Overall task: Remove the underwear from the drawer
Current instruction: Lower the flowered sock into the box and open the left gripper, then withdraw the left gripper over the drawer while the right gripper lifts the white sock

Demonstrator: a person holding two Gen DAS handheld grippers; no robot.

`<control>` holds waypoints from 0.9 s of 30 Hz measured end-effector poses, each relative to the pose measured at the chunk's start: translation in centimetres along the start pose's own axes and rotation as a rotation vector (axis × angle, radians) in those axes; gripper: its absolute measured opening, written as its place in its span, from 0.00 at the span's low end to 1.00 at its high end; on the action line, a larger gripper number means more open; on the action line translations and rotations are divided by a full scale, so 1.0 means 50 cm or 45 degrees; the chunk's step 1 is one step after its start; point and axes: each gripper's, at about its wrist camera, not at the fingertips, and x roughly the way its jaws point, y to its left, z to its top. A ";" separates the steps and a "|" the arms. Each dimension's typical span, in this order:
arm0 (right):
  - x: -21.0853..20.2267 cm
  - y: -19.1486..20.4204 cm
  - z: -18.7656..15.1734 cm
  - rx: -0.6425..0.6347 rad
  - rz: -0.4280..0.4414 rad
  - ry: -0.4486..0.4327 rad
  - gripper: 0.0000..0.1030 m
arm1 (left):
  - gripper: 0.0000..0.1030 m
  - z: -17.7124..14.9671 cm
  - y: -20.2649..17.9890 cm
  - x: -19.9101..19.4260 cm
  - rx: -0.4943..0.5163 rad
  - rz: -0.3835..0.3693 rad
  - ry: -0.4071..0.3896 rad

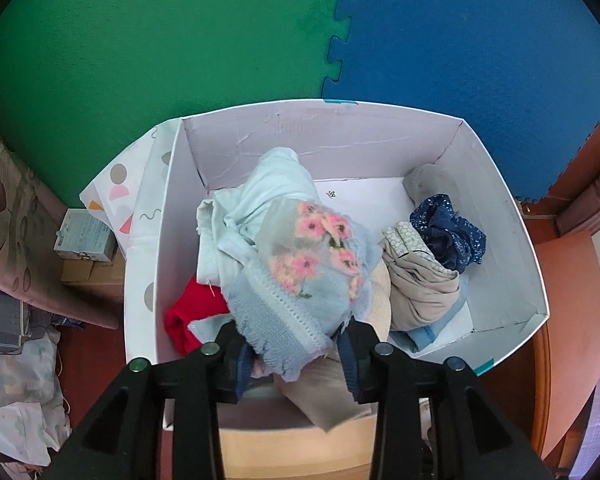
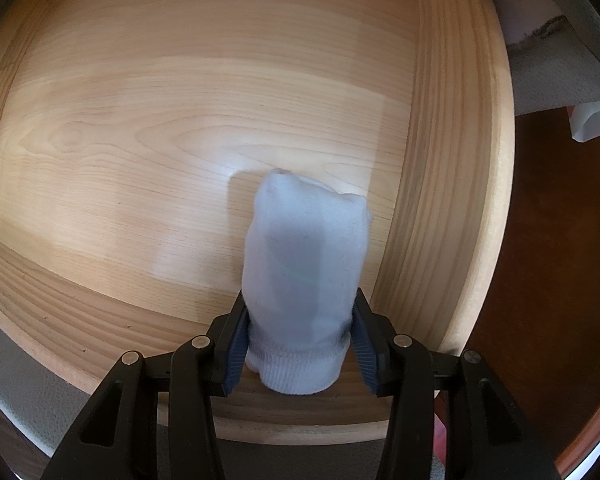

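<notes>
Left wrist view, left to right. Clutter on the floor at far left: patterned fabric, a small carton [image 1: 85, 235]. Green foam mat [image 1: 160, 52] joins a blue foam mat [image 1: 472, 40] along a jigsaw seam behind a white cardboard box [image 1: 500, 216], open at the top.

Inside the box, from the left: a red garment [image 1: 188, 312] low against the left wall; a pale mint cloth [image 1: 256, 200] piled behind it; a light-blue knit garment [image 1: 300, 280] with pink flowers, its long axis running from the box's centre down toward the camera. Right of that, a beige bundle [image 1: 420, 284], then a navy dotted piece [image 1: 448, 232] against the right wall.

The left tongs [image 1: 296, 354] sit at the near end of the knit garment. Its frayed hem hangs between the two pads; the left pad touches the cloth, a small gap shows at the right pad. Cannot tell whether the pads press or merely flank it.

Right wrist view. A wooden drawer [image 2: 452, 184], seen from straight above, its bare floor spreading leftward with the grain running across. The right tongs [image 2: 300, 350] are clamped on a white sock [image 2: 304, 264], pads pressing both sides just above the ribbed cuff. The sock's long axis runs away from the camera: cuff nearest, toe end pointing down toward the drawer floor, close to the right wall. Whether the toe touches the wood is unclear.
</notes>
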 end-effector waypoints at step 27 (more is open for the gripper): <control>0.013 0.029 0.011 -0.001 -0.039 0.036 0.45 | 0.52 -0.244 0.035 -0.190 0.130 0.200 -0.193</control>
